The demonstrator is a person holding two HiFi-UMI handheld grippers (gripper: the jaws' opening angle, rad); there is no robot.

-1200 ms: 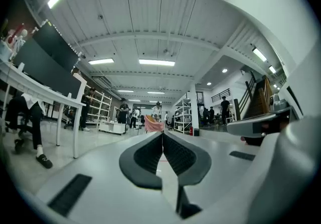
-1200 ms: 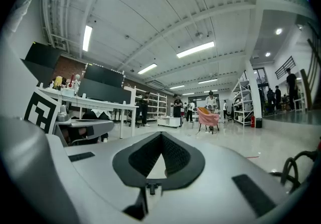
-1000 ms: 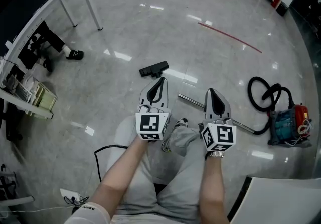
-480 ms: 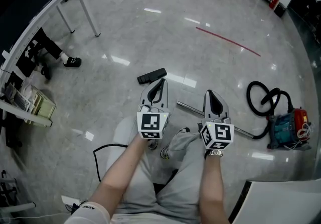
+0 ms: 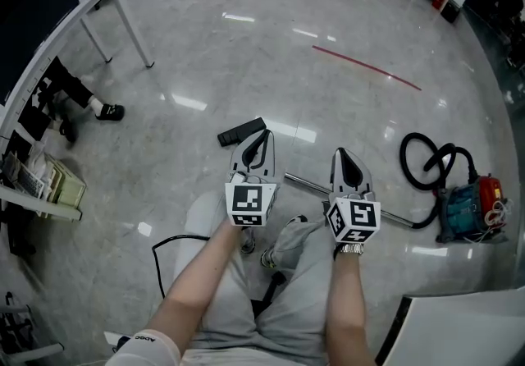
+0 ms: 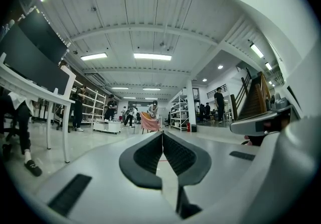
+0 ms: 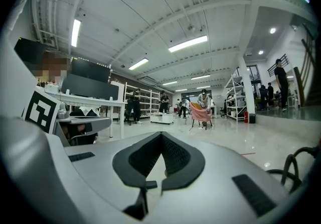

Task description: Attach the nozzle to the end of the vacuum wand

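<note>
Lying loose on the glossy floor, the black nozzle (image 5: 240,131) sits apart from the free end of the metal vacuum wand (image 5: 308,185), which runs to the hose (image 5: 426,161) and vacuum body (image 5: 472,207) on my right. I hold my left gripper (image 5: 262,134) and right gripper (image 5: 341,154) level above them, jaws pressed together on nothing. I judge nothing is done: picking up and fitting both remain.

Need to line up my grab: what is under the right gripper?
The wand lies on the floor below the right gripper, its end showing left of it. The gripper covers its middle stretch.
</note>
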